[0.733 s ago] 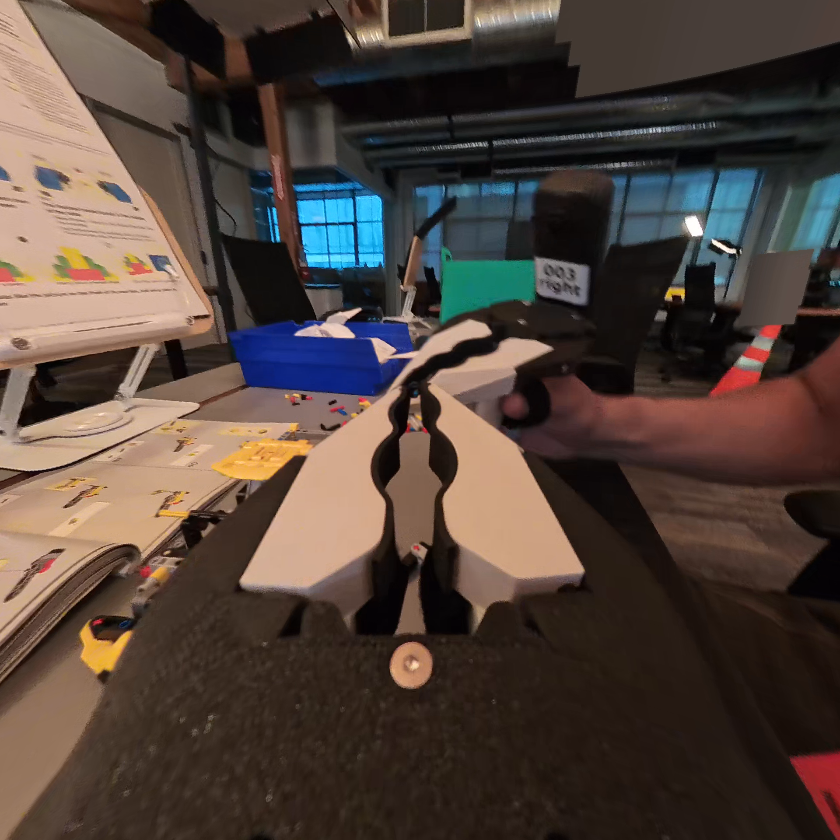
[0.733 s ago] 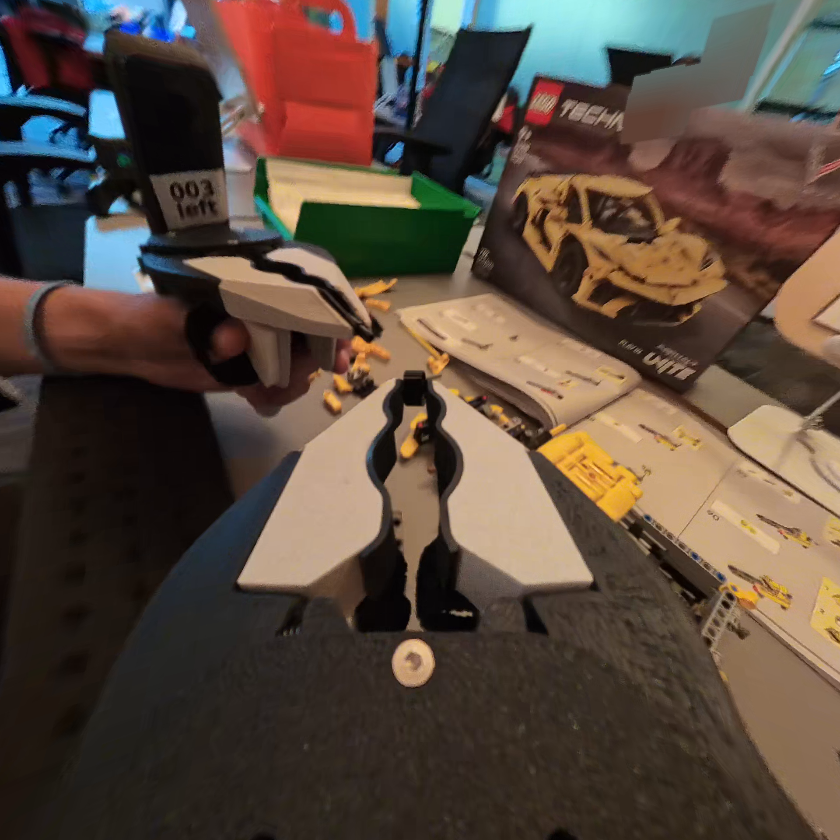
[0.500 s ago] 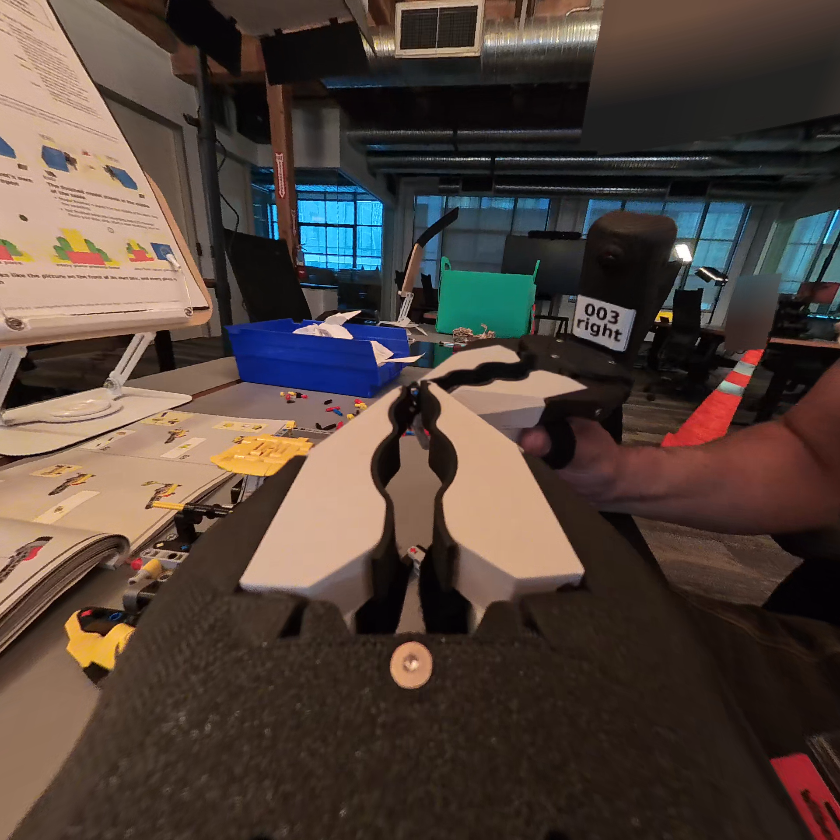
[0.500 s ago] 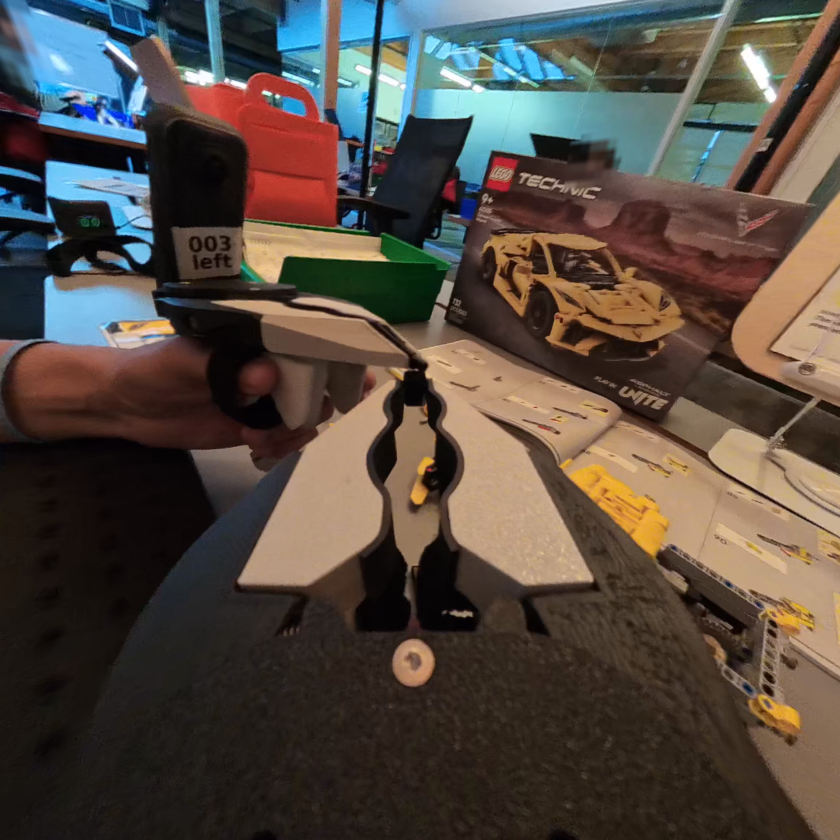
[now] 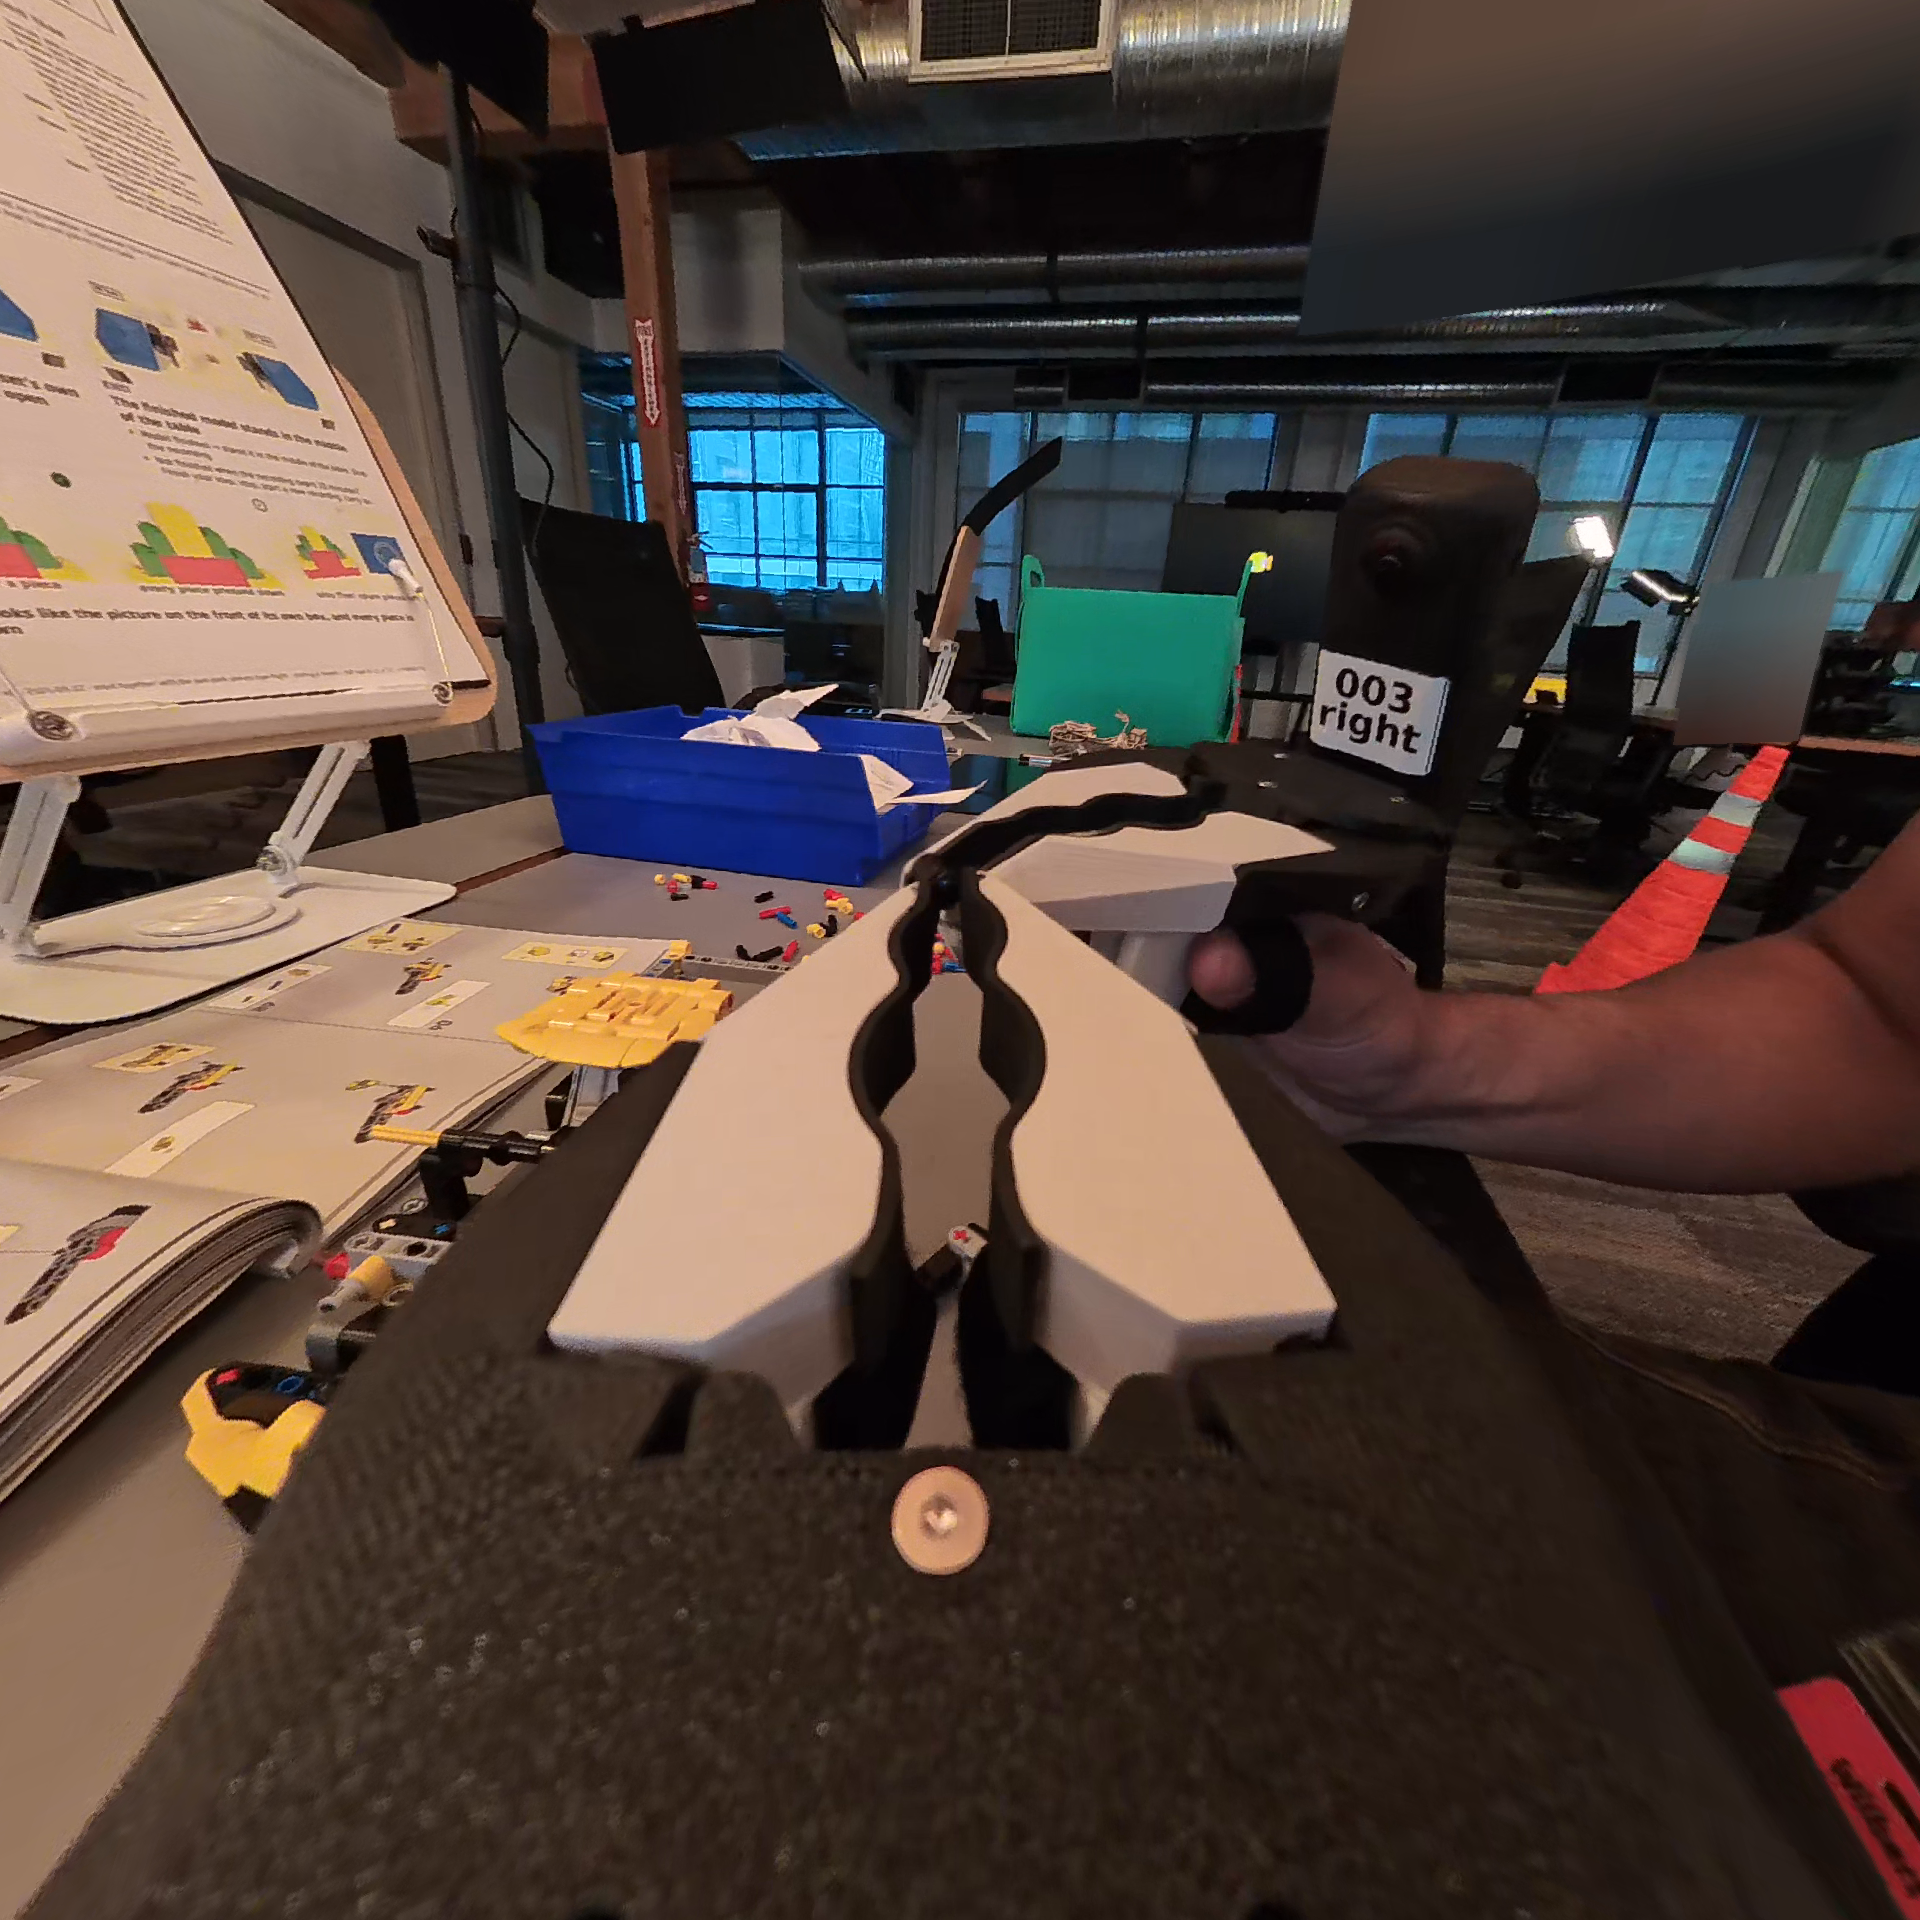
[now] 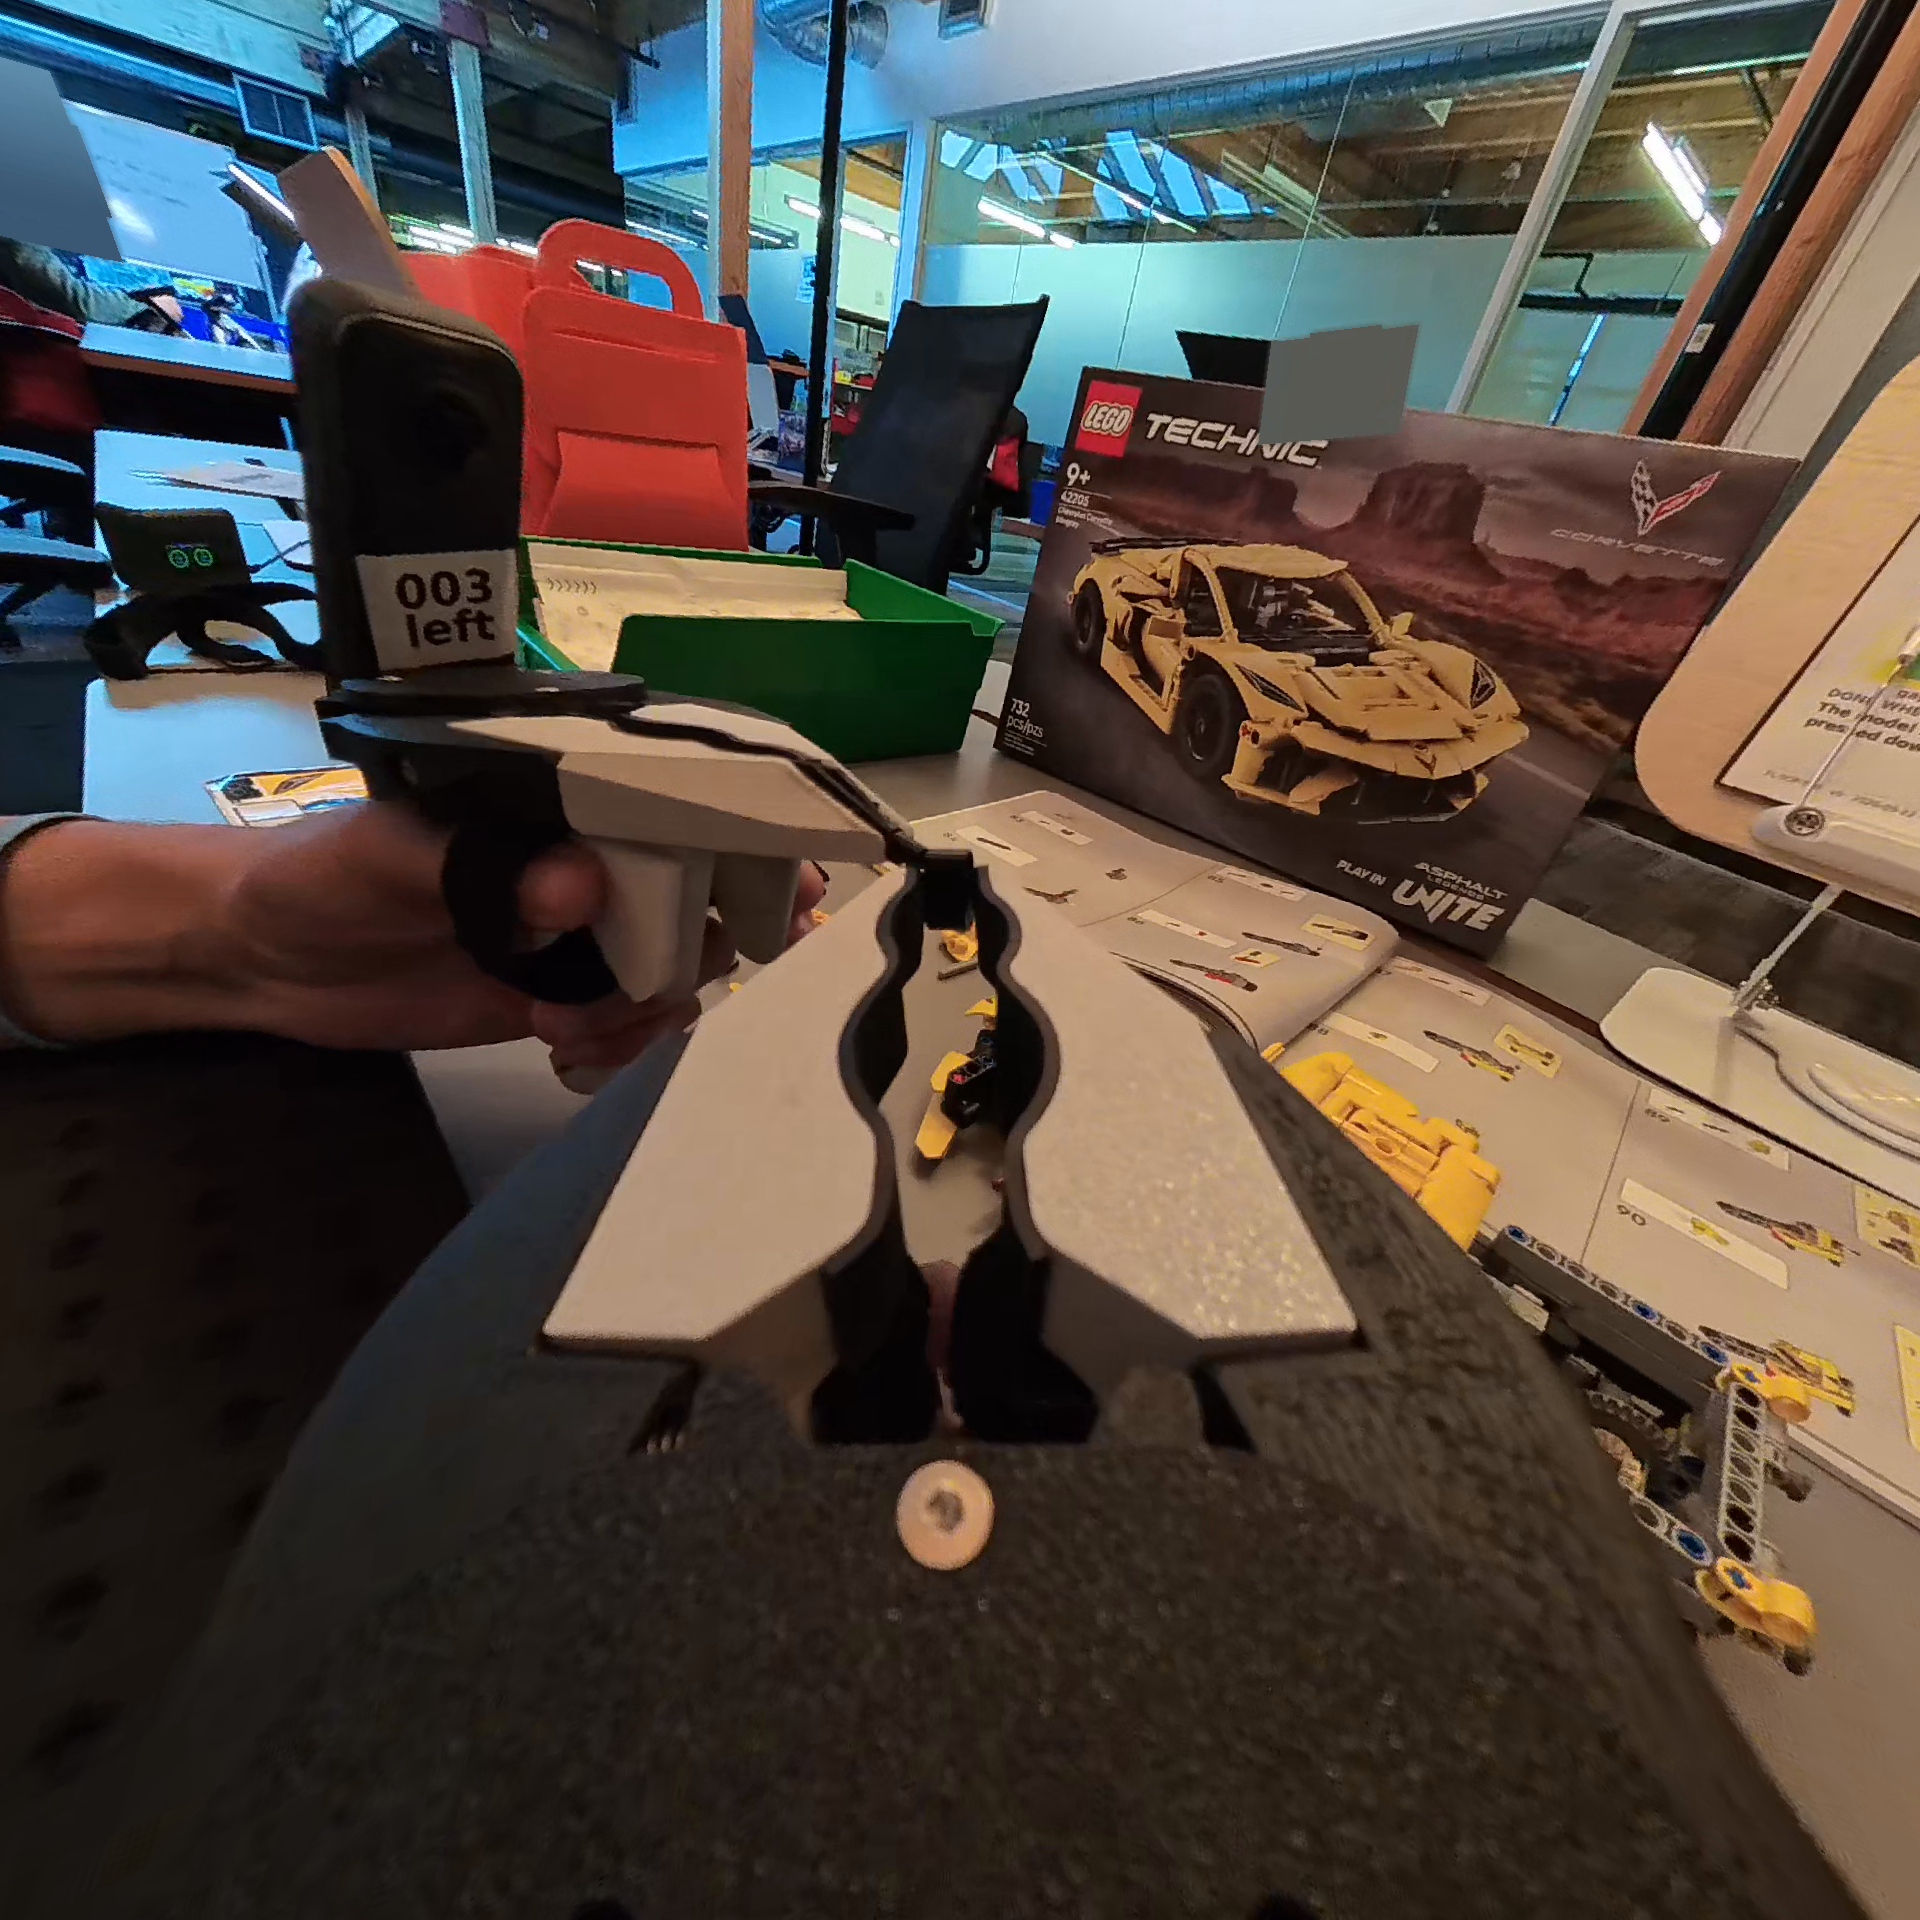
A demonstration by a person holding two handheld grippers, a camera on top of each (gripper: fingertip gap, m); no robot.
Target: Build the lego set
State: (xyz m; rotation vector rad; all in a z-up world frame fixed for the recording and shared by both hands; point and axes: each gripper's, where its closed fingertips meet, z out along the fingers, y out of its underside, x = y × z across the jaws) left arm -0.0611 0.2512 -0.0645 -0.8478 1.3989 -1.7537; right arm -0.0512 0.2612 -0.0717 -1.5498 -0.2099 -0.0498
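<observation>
Above the grey bench (image 5: 94,1621), two hand-held grippers meet tip to tip, each with pale, smooth plastic fingers lined by wavy black pads and a coarse, grainy black body. The left hand-held gripper (image 5: 943,891) has its fingers drawn nearly together, a narrow scalloped gap left between them; whether its tips pinch anything cannot be told, since the other tool's tips crowd the same spot. The right hand-held gripper (image 6: 943,891) is closed on a small black lego piece (image 6: 945,896), blocky and matte, held at its very tips and just touching the left tool's point. A person's hand wraps each grip: the right hand (image 5: 1340,1023) and the left hand (image 6: 343,925), both arms cut off at the frame edge.

Below lie two open instruction booklets (image 6: 1174,914), glossy grey pages, partly hidden by the tools. A flat yellow lego panel (image 5: 613,1016) rests on a page. A partly built lego frame (image 6: 1704,1455) of grey beams with yellow ends sits at the bench's near right, its lower part blurred. Loose small pieces (image 5: 774,920), red, yellow and black, are too tiny to count. One cardboard set box (image 6: 1382,665) stands upright behind, beside one green bin (image 6: 831,675); one blue bin (image 5: 727,795) holds crumpled white bags. A white stand (image 5: 187,914) carries a printed sheet.
</observation>
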